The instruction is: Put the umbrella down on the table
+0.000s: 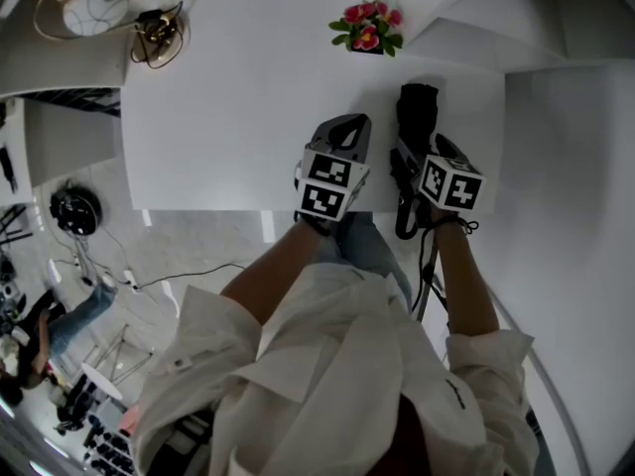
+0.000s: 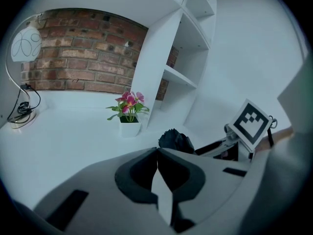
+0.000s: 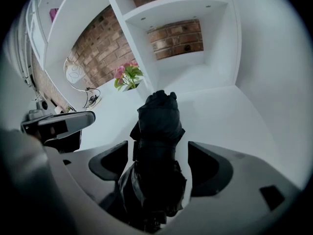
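Note:
A black folded umbrella point(image 1: 417, 107) lies on the white table point(image 1: 228, 117), its handle end and strap hanging over the near edge. My right gripper point(image 1: 415, 155) straddles it. In the right gripper view the umbrella point(image 3: 159, 116) runs between the jaws, which stand wide with a gap on either side, so my right gripper point(image 3: 156, 148) is open. My left gripper point(image 1: 354, 127) hovers just left of the umbrella with nothing in it. In the left gripper view its pads meet at the tips, so my left gripper point(image 2: 157, 153) is shut, and the umbrella's far end point(image 2: 176, 141) shows beyond it.
A small potted pink flower point(image 1: 367, 28) stands at the table's far side, beyond the umbrella. A white globe lamp point(image 1: 97, 8) and coiled cables point(image 1: 159, 38) sit at the far left. White shelving point(image 2: 186, 43) rises behind the flower. The table's front edge runs just under both grippers.

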`<action>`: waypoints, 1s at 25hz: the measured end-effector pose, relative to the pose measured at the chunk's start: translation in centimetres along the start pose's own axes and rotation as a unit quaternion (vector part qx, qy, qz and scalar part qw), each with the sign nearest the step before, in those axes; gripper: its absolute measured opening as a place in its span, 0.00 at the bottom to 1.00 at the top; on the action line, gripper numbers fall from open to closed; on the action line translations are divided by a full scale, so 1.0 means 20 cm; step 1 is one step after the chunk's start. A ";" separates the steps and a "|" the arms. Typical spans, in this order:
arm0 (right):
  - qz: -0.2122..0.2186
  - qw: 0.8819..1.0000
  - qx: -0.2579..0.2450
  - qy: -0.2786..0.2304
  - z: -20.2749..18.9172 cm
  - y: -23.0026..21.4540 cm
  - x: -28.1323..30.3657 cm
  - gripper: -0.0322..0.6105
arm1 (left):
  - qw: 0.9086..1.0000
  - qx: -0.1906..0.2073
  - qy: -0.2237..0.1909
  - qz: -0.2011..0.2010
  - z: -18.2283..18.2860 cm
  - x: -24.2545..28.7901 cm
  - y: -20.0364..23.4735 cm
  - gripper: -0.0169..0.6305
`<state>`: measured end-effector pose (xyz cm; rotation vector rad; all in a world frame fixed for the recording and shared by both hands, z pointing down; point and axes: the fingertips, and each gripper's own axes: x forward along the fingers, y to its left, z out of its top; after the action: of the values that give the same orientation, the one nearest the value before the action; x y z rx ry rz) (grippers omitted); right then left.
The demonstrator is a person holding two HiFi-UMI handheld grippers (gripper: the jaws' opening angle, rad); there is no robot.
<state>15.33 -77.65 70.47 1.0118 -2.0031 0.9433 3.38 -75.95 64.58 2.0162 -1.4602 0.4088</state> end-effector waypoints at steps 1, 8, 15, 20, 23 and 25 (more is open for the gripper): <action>0.000 1.000 -0.001 -0.010 0.01 0.00 -0.04 0.66 | 1.000 0.000 -0.003 0.002 0.01 -0.02 0.00 0.07; -0.009 0.987 -0.038 -0.154 0.26 0.00 -0.49 0.60 | 0.998 0.015 -0.064 -0.002 0.24 -0.24 0.02 0.07; -0.127 0.925 -0.091 -0.347 0.54 -0.02 -1.10 0.18 | 0.988 0.045 -0.145 -0.005 0.59 -0.54 0.03 0.07; -0.169 0.879 -0.097 -0.436 0.63 -0.03 -1.50 0.08 | 0.980 0.069 -0.186 -0.016 0.72 -0.74 -0.07 0.07; -0.185 0.852 -0.100 -0.480 0.66 -0.04 -1.75 0.08 | 0.974 0.084 -0.211 -0.026 0.79 -0.85 -0.14 0.07; -0.196 0.843 -0.098 -0.492 0.65 -0.04 -1.89 0.08 | 0.967 0.099 -0.233 -0.025 0.85 -0.93 -0.17 0.07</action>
<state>29.96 -75.64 33.37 1.9374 -2.4175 -0.0892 -1.49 -72.15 39.93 2.4204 -1.6911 0.0568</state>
